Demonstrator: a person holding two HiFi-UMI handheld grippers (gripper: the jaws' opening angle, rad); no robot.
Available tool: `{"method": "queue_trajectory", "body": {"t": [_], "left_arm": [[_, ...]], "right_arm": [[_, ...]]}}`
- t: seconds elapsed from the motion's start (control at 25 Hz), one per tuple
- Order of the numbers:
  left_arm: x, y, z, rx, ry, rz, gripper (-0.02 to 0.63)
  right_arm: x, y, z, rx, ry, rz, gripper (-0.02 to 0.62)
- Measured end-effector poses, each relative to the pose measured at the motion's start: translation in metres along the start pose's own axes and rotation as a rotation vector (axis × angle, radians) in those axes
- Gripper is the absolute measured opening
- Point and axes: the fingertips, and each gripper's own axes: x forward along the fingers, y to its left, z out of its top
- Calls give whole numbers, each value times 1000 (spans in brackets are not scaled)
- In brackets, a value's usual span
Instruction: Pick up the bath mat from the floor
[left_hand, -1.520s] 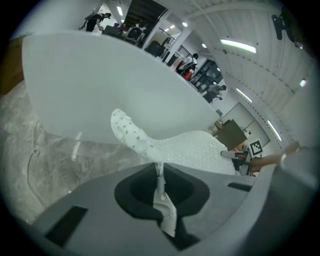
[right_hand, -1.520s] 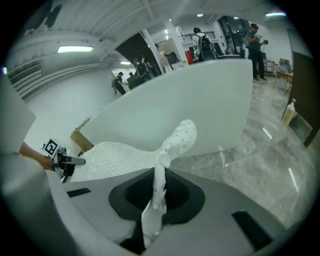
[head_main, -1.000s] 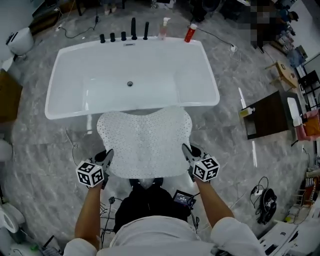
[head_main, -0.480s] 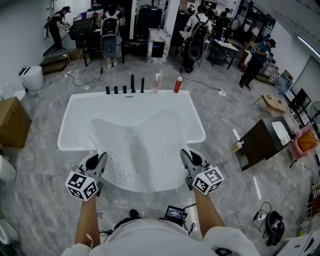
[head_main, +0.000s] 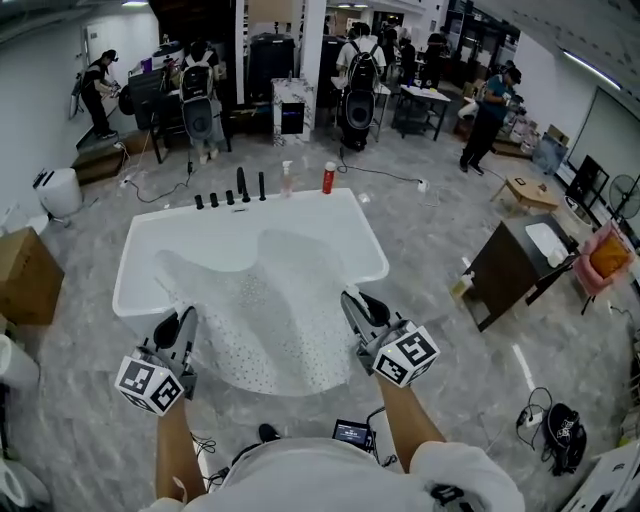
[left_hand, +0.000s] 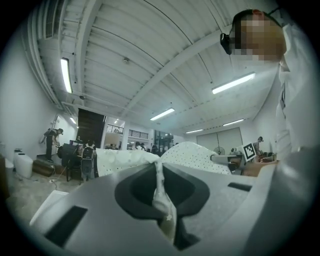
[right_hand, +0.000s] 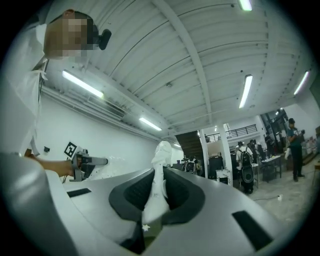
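The bath mat (head_main: 270, 310) is white, see-through and dotted. It hangs spread between both grippers, off the floor, in front of the bathtub. My left gripper (head_main: 184, 328) is shut on the mat's near left edge, and in the left gripper view a fold of the mat (left_hand: 161, 192) is pinched between its jaws. My right gripper (head_main: 352, 303) is shut on the near right edge. The right gripper view shows the mat (right_hand: 157, 187) pressed between its jaws and standing up above them. Both grippers point about level, away from me.
A white bathtub (head_main: 140, 270) stands ahead, with black taps (head_main: 240, 185) and a red bottle (head_main: 328, 178) at its far rim. A dark cabinet (head_main: 505, 265) is at right, a cardboard box (head_main: 25, 275) at left. Cables and a small device (head_main: 352, 433) lie by my feet. Several people stand far back.
Both grippers have risen together with the mat. It lay flat on the floor before the tub a second ago and now hangs lifted between them.
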Motion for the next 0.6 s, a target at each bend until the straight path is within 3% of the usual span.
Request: {"method": "queue_trajectory", "body": {"t": [0.44, 0.6], "left_arm": [[-62, -97, -10, 7, 32, 20, 28], [-92, -123, -7, 40, 79, 11, 28]], "right_arm": [[-113, 18, -9, 77, -32, -9, 49], [-138, 46, -6, 95, -24, -4, 49]]}}
